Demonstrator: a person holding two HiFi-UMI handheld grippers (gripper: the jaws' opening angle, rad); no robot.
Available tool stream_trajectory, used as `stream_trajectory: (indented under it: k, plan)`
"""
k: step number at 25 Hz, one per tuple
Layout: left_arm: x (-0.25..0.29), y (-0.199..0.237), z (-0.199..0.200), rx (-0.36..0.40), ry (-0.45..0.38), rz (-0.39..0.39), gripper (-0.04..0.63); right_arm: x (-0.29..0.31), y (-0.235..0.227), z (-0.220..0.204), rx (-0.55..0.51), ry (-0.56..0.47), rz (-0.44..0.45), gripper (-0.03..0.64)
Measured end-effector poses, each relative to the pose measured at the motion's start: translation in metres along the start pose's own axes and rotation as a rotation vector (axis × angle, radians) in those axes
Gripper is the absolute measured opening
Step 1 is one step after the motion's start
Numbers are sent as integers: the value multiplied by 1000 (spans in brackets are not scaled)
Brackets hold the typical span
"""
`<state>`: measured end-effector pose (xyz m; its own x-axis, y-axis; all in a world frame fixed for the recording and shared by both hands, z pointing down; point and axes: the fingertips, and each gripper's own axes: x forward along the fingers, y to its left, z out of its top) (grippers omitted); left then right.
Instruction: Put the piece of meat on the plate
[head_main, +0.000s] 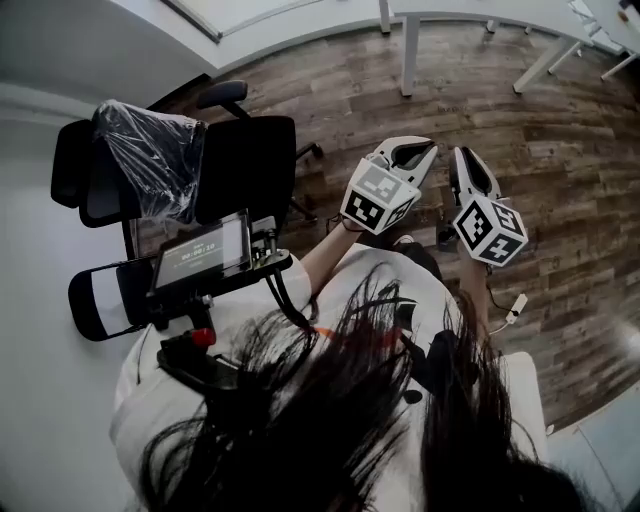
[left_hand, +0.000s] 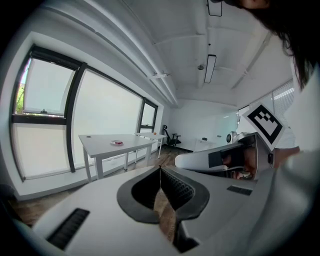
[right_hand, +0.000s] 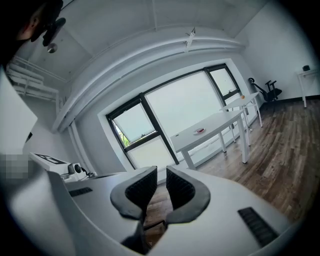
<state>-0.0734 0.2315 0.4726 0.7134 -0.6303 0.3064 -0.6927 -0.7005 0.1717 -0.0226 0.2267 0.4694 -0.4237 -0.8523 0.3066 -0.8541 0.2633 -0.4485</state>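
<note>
The piece of meat (left_hand: 117, 142) is probably the small red thing lying on a pale dish, which I take for the plate (right_hand: 200, 131). It sits far off on the white bench (left_hand: 100, 146) by the window. At this range it is too small to tell whether it truly rests on that dish or on something beside it.

My judgement is that a piece of meat like this is light, soft and yielding, possibly slick on its surface. It would sag if pinched at one end. The best hold is likely across its thicker middle, with the pads square to it and squeezed only enough to stop it sliding. It should be lifted level so that it does not droop or slip out.

Neither tool is anywhere near it. The left hand-held gripper (left_hand: 160, 172) is clenched with its tips meeting and nothing between them. The right hand-held gripper (right_hand: 160, 172) is likewise closed and empty, its ribbed pads drawn almost together. Both are held out in front of the person over the wooden floor (head_main: 560, 150), well apart from the bench. A black office chair (head_main: 245, 160) stands just to the person's left.
</note>
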Motion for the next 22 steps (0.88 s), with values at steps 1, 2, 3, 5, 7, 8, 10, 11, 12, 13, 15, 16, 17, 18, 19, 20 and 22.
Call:
stream_trajectory:
  k: [1, 2, 3, 5, 7, 8, 10, 11, 12, 13, 15, 16, 17, 18, 19, 20, 22]
  plan:
    - [0, 0, 1, 1, -1, 0, 6, 0, 0, 0, -1, 0, 1, 63]
    - [0, 0, 1, 2, -2, 1, 6, 0, 0, 0, -2, 0, 1, 63]
    - [0, 1, 2, 4, -4, 1, 6, 1, 0, 1, -3, -2, 1, 63]
    - [0, 2, 2, 7, -8, 1, 6, 1, -1, 3, -4, -9, 1, 63]
    - [2, 2, 3, 8, -10, 2, 6, 2, -2, 6, -6, -13, 4, 63]
    - [2, 3, 5, 9, -10, 4, 6, 2, -1, 7, -6, -11, 6, 63]
    - [3, 4, 9, 9, -12, 9, 6, 3, -1, 9, -6, -5, 11, 63]
    - [3, 3, 10, 9, -15, 11, 6, 3, -1, 9, -8, -1, 13, 63]
    - [2, 2, 10, 10, -19, 12, 6, 2, -2, 8, -12, 1, 14, 63]
    - [1, 0, 10, 11, -25, 13, 6, -1, -2, 7, -17, 0, 16, 63]
    - [0, -5, 9, 17, -35, 15, 6, -6, -1, 6, -30, -6, 19, 63]
    - [0, -5, 9, 20, -37, 14, 5, -6, -1, 6, -35, -8, 20, 63]
    - [2, -3, 11, 22, -38, 13, 6, -4, -1, 8, -39, -9, 20, 63]
    - [3, -1, 14, 24, -37, 12, 6, -1, -1, 10, -40, -8, 19, 63]
    - [4, 0, 16, 26, -37, 11, 6, 0, -1, 12, -37, -6, 19, 62]
    - [3, -4, 16, 29, -37, 12, 6, -3, -1, 12, -33, -6, 22, 63]
    - [-7, -24, 11, 40, -46, 21, 6, -24, 0, 5, -34, -14, 36, 62]
